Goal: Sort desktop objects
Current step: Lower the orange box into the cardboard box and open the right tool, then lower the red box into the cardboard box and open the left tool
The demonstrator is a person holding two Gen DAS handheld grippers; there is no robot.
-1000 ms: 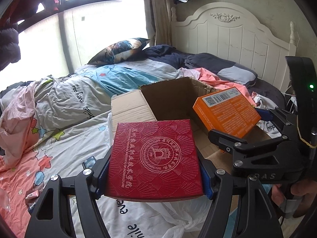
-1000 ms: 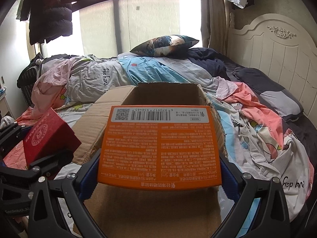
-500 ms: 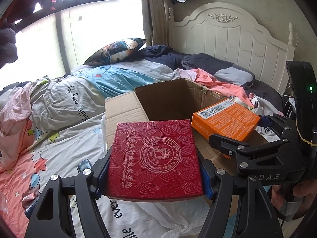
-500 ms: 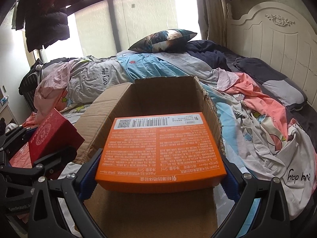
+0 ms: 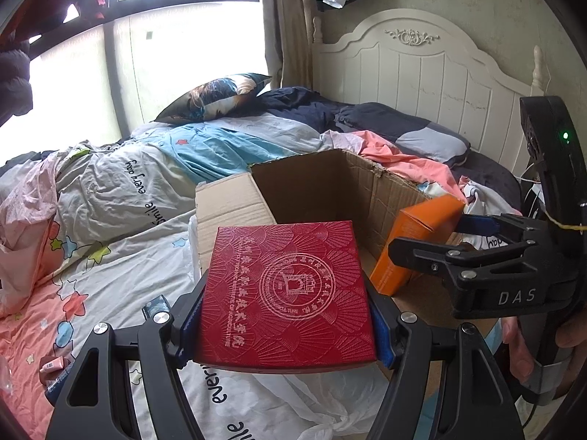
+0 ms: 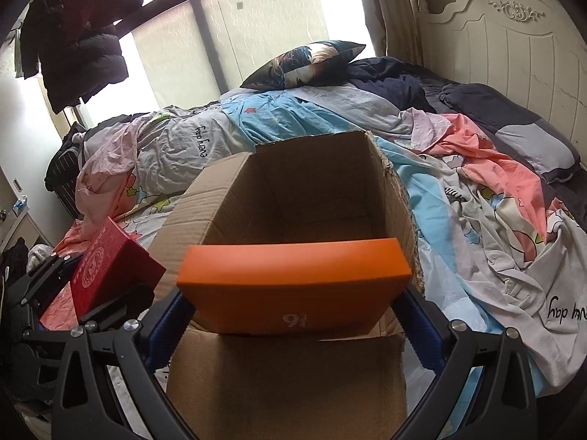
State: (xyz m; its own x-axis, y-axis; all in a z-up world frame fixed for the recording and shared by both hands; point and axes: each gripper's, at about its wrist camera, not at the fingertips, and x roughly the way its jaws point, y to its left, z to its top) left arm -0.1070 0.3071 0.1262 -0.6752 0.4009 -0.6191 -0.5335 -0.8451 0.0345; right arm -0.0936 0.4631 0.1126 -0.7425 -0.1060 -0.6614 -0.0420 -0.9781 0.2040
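Both grippers are loaded right now. Our left gripper (image 5: 288, 324) is clamped on the sides of a flat red box (image 5: 288, 293), held level with its embossed seal facing up, just in front of the near left corner of the carton. Our right gripper (image 6: 293, 306) is pinching an orange box (image 6: 293, 286) by its two ends, tipped nose-down over the carton's mouth.

Going big to small from there: the bed (image 6: 477, 190) fills most of both views, covered in rumpled quilts in grey, blue and pink, with a white headboard (image 5: 422, 62) at the far right. The open cardboard carton (image 6: 312, 187) sits on the bedding in the middle, its left flap (image 5: 227, 209) folded outward, and what we can see of its inside is bare brown board. A dark patterned pillow (image 5: 216, 95) lies at the far side by the window. In the left view, the orange box (image 5: 414, 242) hangs over the carton's right side, and part of a hand (image 5: 521, 348) grips the right tool's handle. A few small packets (image 5: 55, 368) sit on the pink sheet at the lower left, too small to identify.
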